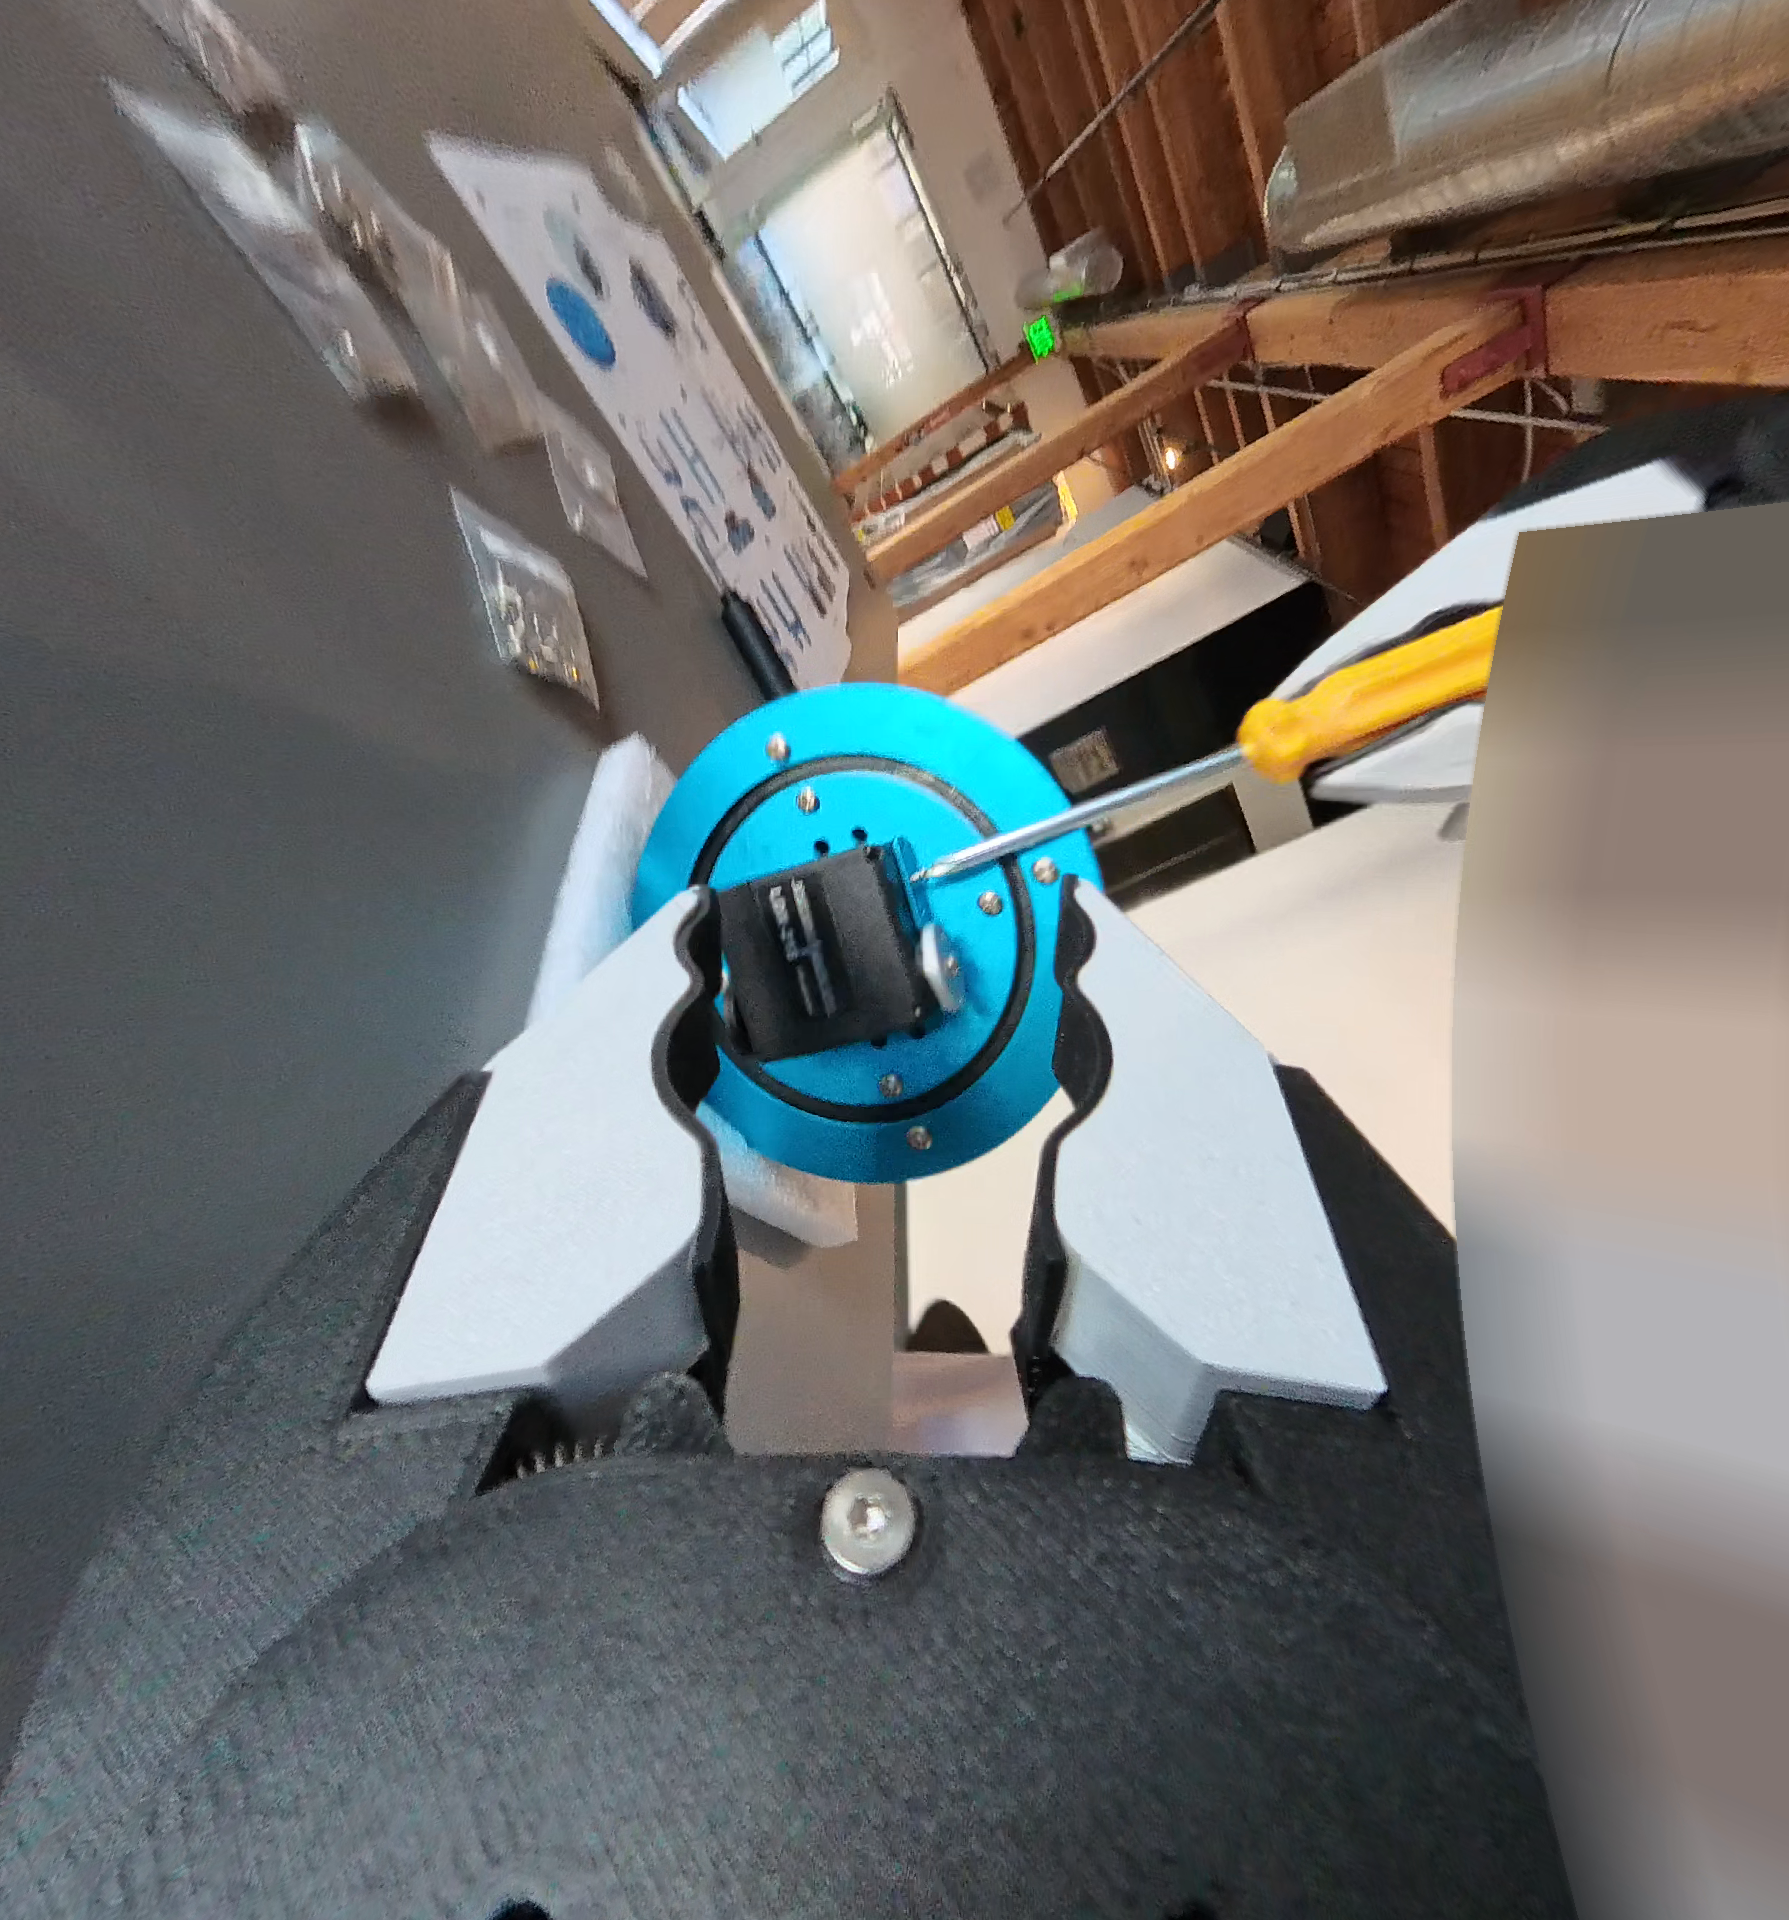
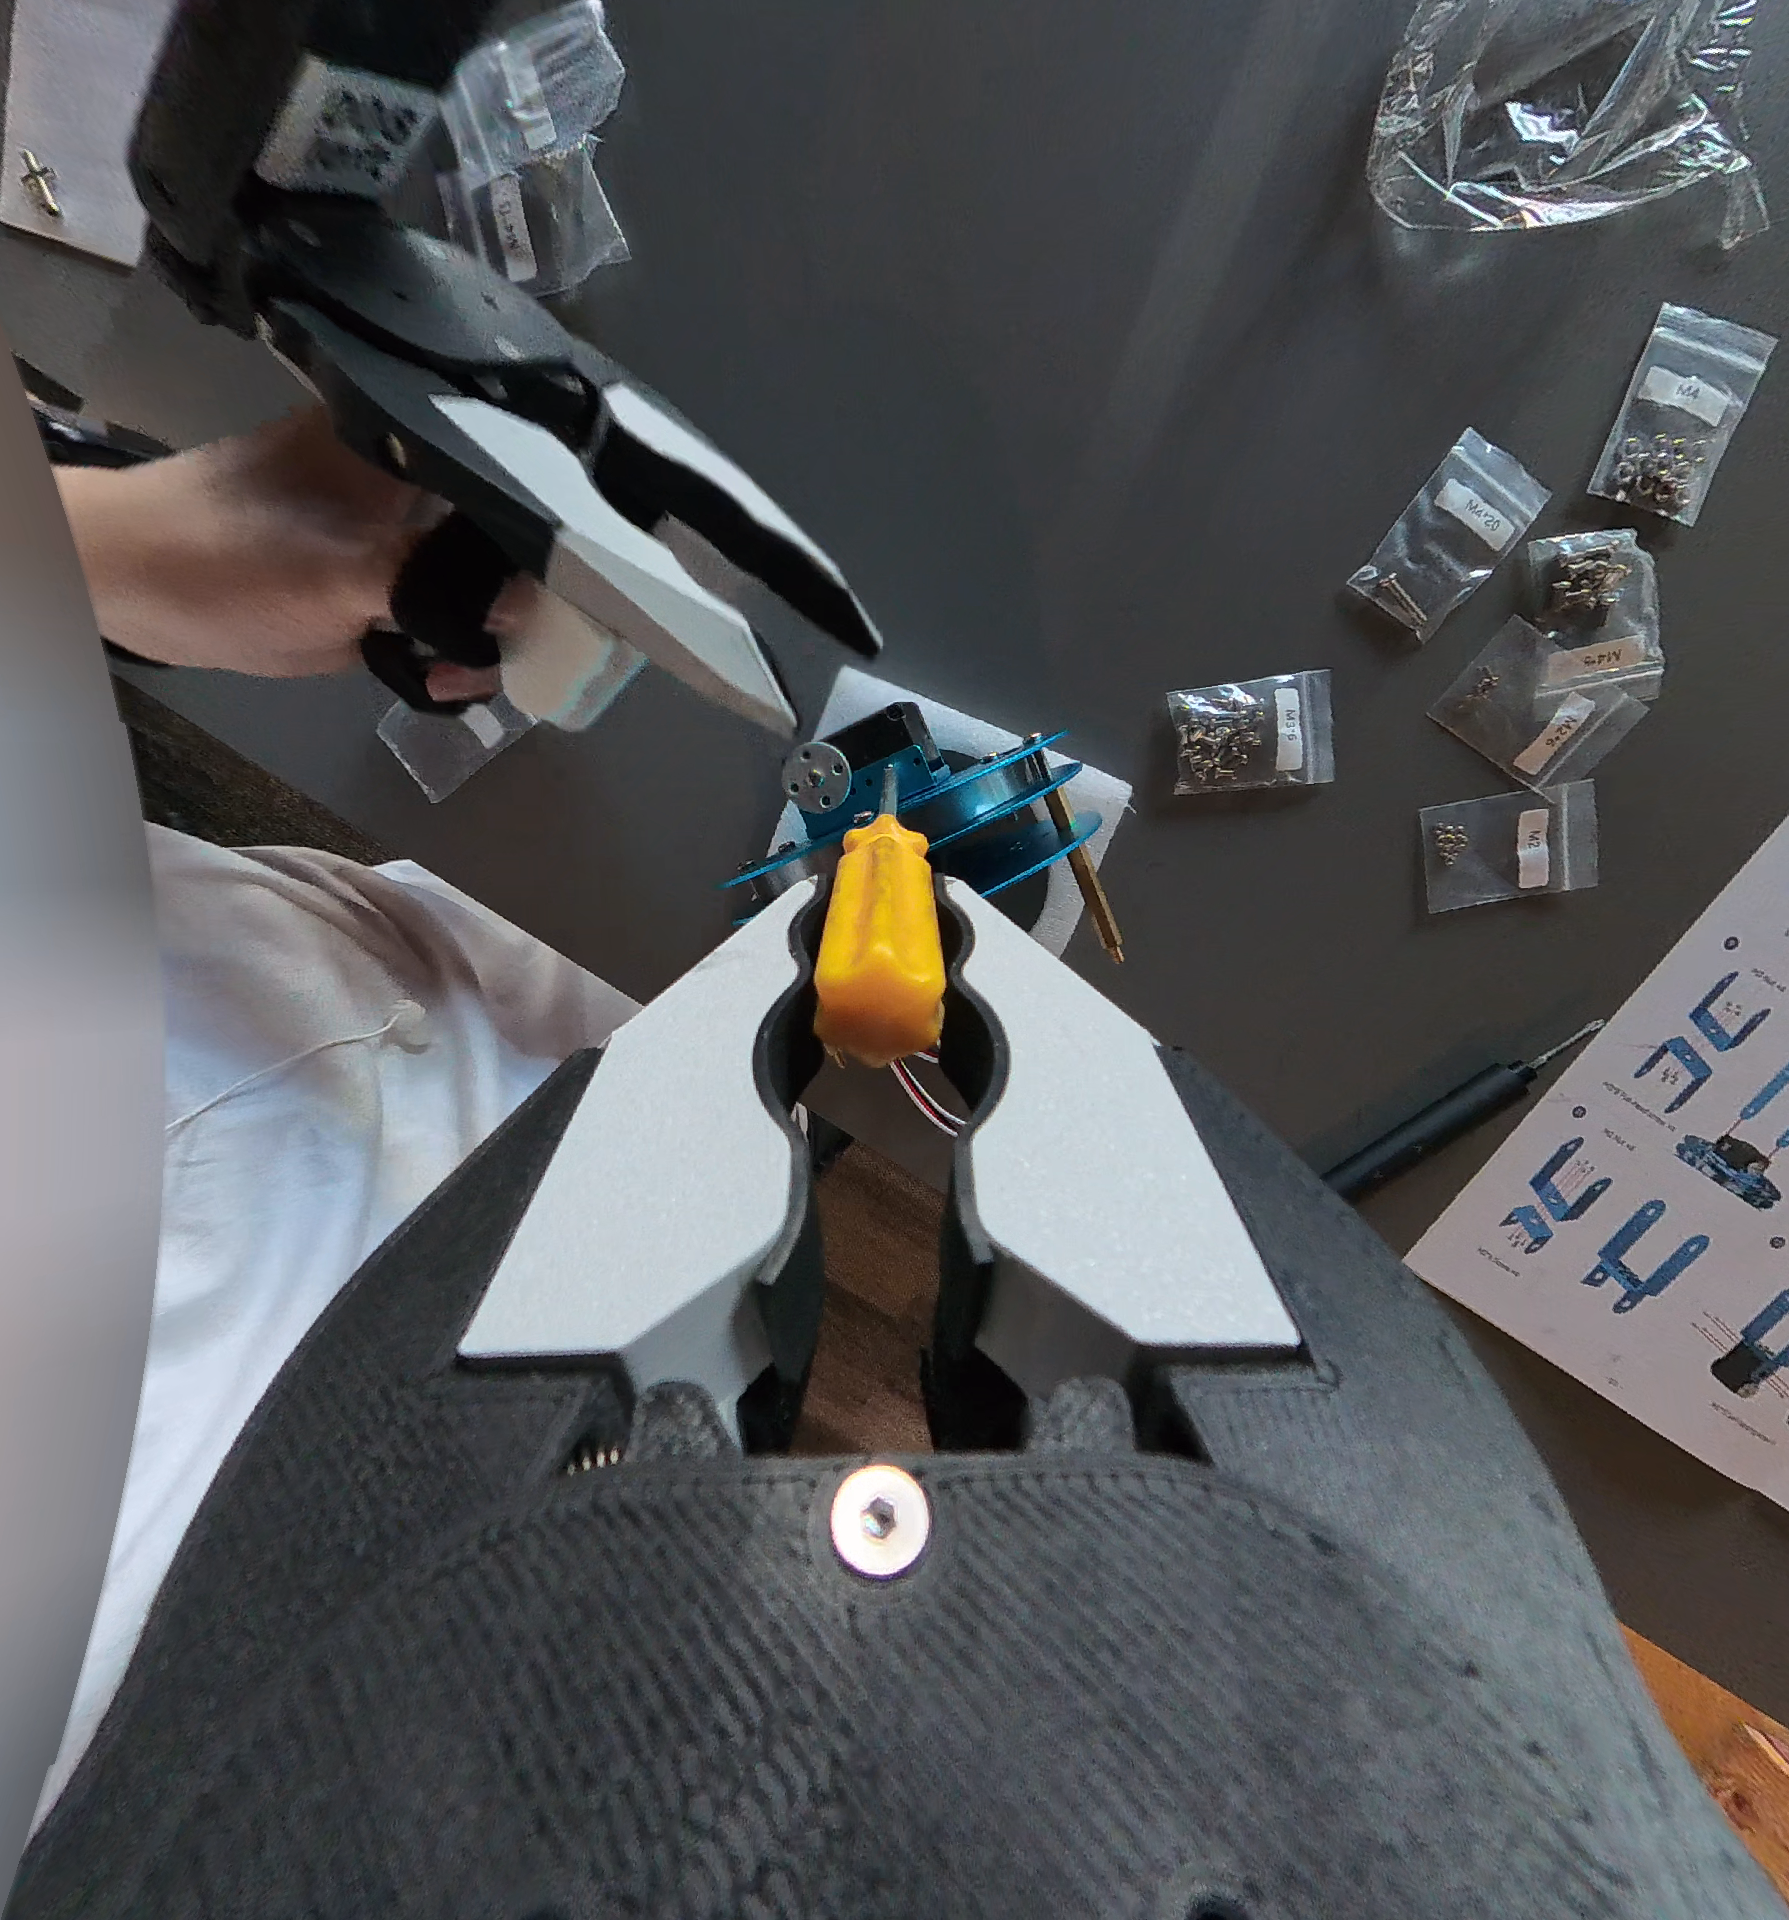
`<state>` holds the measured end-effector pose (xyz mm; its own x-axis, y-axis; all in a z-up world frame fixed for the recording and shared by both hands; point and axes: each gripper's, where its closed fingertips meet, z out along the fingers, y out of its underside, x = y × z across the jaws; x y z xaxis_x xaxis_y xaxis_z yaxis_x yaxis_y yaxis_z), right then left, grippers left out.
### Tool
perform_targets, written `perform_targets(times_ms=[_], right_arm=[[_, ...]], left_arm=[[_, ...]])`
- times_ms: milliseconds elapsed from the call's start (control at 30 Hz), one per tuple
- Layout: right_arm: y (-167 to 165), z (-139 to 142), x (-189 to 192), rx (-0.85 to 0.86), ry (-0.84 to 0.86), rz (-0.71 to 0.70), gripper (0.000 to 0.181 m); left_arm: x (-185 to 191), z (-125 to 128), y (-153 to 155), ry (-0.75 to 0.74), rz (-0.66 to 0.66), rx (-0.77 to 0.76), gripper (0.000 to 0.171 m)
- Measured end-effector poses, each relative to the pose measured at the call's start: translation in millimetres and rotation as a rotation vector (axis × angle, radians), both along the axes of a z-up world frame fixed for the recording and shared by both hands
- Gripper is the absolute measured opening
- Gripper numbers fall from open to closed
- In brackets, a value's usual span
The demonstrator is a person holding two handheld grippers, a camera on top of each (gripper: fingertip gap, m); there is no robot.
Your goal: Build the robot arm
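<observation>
While right fingers (image 2: 879,987) clamp yellow screwdriver (image 2: 877,945), left fingers (image 1: 885,935) seemingly astride blue disc (image 1: 869,935).

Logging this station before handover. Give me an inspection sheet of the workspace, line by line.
Surface: dark grey mat, wooden table edge showing below it.
Job's things: blue disc assembly with black motor block, on white foam; yellow screwdriver, tip at the motor's bracket.
Clutter: small bags of screws, crumpled plastic bag, printed parts sheet, dark pen-shaped driver.
Grippers: left hand-held gripper open around the disc; right hand-held gripper shut on the screwdriver.
Cables: thin wires behind the screwdriver handle.
Surroundings: timber beams, white tables.
</observation>
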<state>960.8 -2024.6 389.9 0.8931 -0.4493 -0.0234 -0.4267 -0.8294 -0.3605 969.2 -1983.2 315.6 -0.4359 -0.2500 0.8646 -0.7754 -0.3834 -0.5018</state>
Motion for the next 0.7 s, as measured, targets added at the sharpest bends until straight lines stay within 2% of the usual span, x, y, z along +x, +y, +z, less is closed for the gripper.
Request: perform_targets(times_ms=[67, 133, 233, 300, 367, 467, 533, 700], right_arm=[[0.1, 0.0, -0.5, 0.0, -0.003, 0.003, 0.017], [-0.2, 0.0, -1.3, 0.001, -0.003, 0.004, 0.017], [0.0, 0.0, -2.5, 0.003, -0.002, 0.008, 0.017], [0.0, -0.1, -3.0, 0.005, -0.007, 0.012, 0.017], [-0.3, -0.1, -3.9, 0.008, -0.006, 0.012, 0.017], [-0.5, -0.2, -4.9, 0.008, -0.001, 0.009, 0.017], [-0.1, -0.3, -4.4, 0.005, -0.001, 0.008, 0.017], [0.3, -0.4, -2.6, 0.004, 0.003, 0.0, 0.017]], left_arm=[[7.6, 12.8, 14.6, -0.09, 0.05, 0.046, 0.061], [11.2, 33.6, 20.9, -0.261, 0.057, 0.109, 0.059], [4.2, 61.7, 10.0, -0.552, -0.057, 0.192, 0.051], [-1.3, 68.5, -2.4, -0.667, -0.155, 0.228, 0.046], [-10.0, 70.6, -16.8, -0.735, -0.265, 0.232, 0.042], [-18.7, 71.2, -33.1, -0.838, -0.346, 0.255, 0.04], [-23.5, 72.4, -40.5, -0.899, -0.371, 0.281, 0.039], [-16.6, 82.1, -47.8, -0.99, -0.334, 0.346, 0.034]])
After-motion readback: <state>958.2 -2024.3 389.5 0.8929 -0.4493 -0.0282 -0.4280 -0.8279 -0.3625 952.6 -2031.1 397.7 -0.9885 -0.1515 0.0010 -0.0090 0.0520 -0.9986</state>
